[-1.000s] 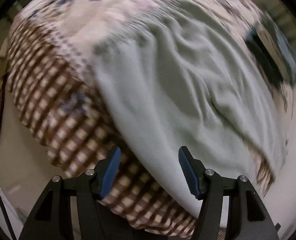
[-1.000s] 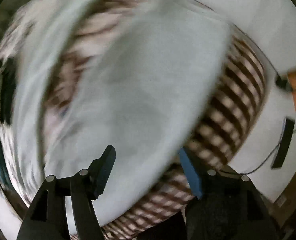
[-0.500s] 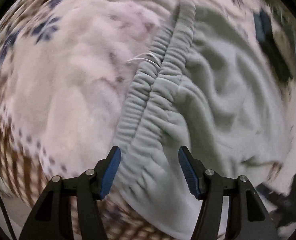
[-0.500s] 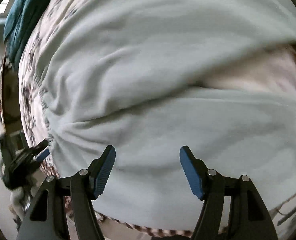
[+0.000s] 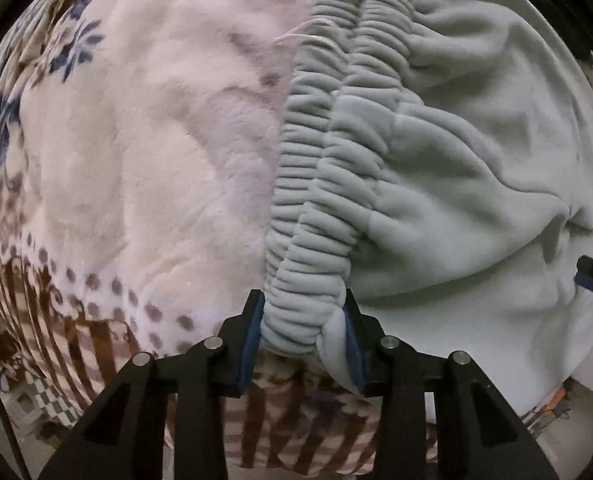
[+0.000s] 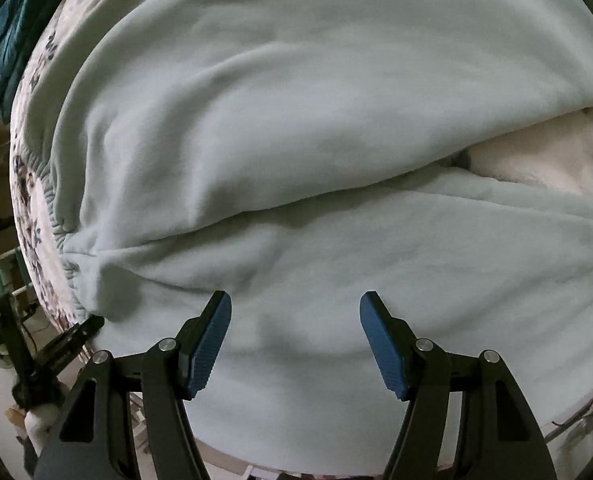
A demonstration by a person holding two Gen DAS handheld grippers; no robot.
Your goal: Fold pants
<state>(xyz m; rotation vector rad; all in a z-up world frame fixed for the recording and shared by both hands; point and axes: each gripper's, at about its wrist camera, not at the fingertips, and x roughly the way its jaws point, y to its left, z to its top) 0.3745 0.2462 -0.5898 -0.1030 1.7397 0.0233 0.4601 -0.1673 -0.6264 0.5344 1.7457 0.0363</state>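
Pale green fleece pants [image 5: 456, 168] lie on a patterned blanket [image 5: 136, 152]. Their ribbed elastic waistband [image 5: 320, 184] runs from the top down to my left gripper [image 5: 302, 328], whose jaws are closed on the waistband's near end. In the right wrist view the pants [image 6: 296, 128] fill the frame, with a long fold across the middle. My right gripper [image 6: 295, 332] is open and empty just above the cloth near its front edge. The left gripper shows at the left edge of the right wrist view [image 6: 68, 340].
The blanket has a cream middle, blue flowers and a brown checked border [image 5: 76, 344], and it drops off at the front edge. A dark teal cloth [image 6: 12, 36] lies at the far left. Floor clutter and cables [image 6: 0, 320] sit beside the bed.
My left gripper has moved in onto the waistband end and closed on it. My right gripper has swung over the pants and steadied, still open.
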